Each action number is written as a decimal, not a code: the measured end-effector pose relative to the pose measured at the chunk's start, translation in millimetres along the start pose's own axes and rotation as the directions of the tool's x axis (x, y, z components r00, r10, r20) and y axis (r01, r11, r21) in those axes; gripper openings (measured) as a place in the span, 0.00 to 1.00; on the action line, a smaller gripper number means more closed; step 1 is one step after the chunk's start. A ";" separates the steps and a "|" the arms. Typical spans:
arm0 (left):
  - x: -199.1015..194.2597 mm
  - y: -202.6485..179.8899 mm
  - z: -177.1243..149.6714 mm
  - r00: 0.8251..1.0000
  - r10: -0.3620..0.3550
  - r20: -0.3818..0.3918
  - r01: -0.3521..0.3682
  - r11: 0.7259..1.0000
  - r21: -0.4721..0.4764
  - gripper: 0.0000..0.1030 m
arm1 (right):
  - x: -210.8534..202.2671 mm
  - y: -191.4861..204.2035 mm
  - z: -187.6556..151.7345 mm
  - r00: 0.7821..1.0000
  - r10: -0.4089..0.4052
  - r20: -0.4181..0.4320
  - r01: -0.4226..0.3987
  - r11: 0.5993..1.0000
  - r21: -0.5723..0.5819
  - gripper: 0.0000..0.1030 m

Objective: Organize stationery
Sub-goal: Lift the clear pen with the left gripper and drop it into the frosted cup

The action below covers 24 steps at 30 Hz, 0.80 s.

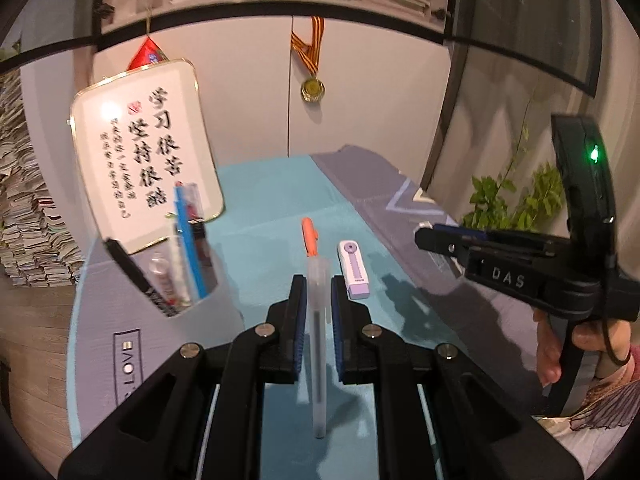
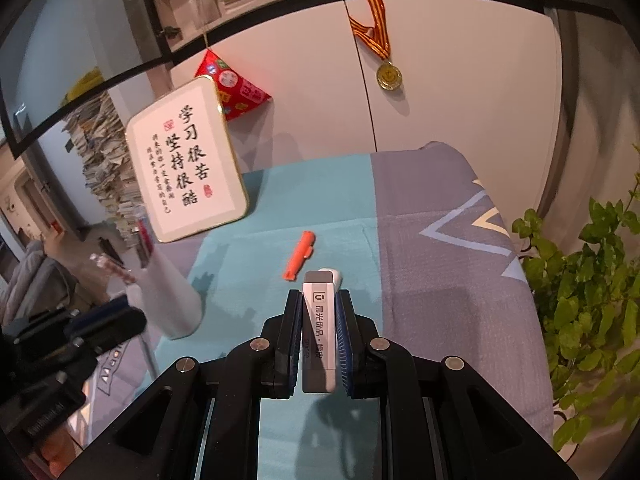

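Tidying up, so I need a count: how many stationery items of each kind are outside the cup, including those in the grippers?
Pens: 2 (frosted pen in left gripper, orange pen)
Eraser: 1 (in right gripper)
Correction tape: 1
Total: 4

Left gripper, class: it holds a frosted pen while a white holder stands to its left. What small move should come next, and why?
Probably swing the left gripper leftward and up toward the white pen holder. Its jaws are shut on the frosted pen, lifted off the teal cloth, and the holder already keeps other pens. The right gripper grips an eraser, so it can wait.
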<state>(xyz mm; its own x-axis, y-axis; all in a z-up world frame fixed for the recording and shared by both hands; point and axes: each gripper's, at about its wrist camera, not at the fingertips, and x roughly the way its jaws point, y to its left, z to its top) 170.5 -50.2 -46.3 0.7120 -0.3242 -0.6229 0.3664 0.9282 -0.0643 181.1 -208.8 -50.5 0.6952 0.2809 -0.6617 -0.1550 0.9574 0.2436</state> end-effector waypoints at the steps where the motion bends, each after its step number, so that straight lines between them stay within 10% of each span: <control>1: -5.5 0.9 -0.1 1.000 0.003 0.012 -0.003 1.000 0.000 0.10 | -3.6 1.2 -1.7 1.000 0.002 0.003 -0.002 1.000 -0.004 0.17; 24: -74.8 60.9 58.2 0.933 0.211 0.292 -0.169 0.972 -0.163 0.10 | -18.4 64.2 -12.9 0.996 0.088 -0.004 -0.088 0.984 -0.156 0.17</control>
<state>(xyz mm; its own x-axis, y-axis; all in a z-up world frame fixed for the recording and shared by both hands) 174.4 19.9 41.7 0.9163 -0.1598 -0.3673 0.1382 0.9868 -0.0845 149.3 -151.7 -31.8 0.6757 0.3646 -0.6407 -0.3231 0.9277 0.1873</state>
